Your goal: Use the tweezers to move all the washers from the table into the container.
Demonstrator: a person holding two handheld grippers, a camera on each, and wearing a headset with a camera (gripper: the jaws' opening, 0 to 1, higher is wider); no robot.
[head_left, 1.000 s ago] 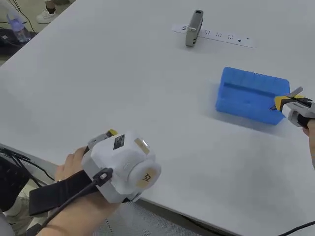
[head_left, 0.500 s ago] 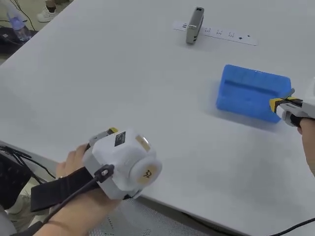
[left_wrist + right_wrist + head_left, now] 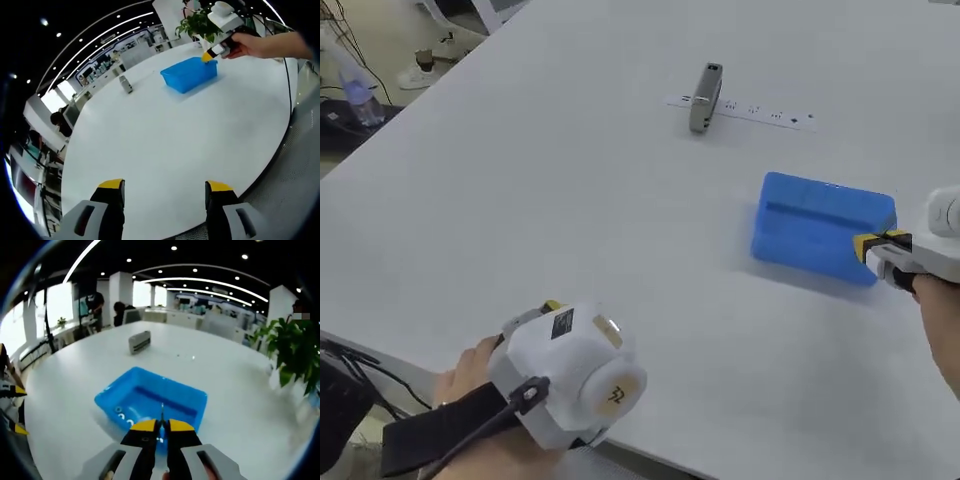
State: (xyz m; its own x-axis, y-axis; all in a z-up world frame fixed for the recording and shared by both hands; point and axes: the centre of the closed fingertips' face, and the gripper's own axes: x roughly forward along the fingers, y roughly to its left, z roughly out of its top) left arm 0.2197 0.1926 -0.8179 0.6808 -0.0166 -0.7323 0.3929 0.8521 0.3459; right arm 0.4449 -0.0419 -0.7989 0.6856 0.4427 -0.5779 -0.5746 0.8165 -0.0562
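The left gripper hovers over the near edge of the white table, its jaws apart and empty. The right gripper has its jaws pressed together on the tweezers, whose thin tip we see above the blue container. We find a few washers inside the container, at its near left corner in the right gripper view. Well beyond it, a grey block stands at one end of a white power strip.

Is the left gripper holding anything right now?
No, in the left gripper view the left gripper has its jaws wide apart, with just bare table showing between them.
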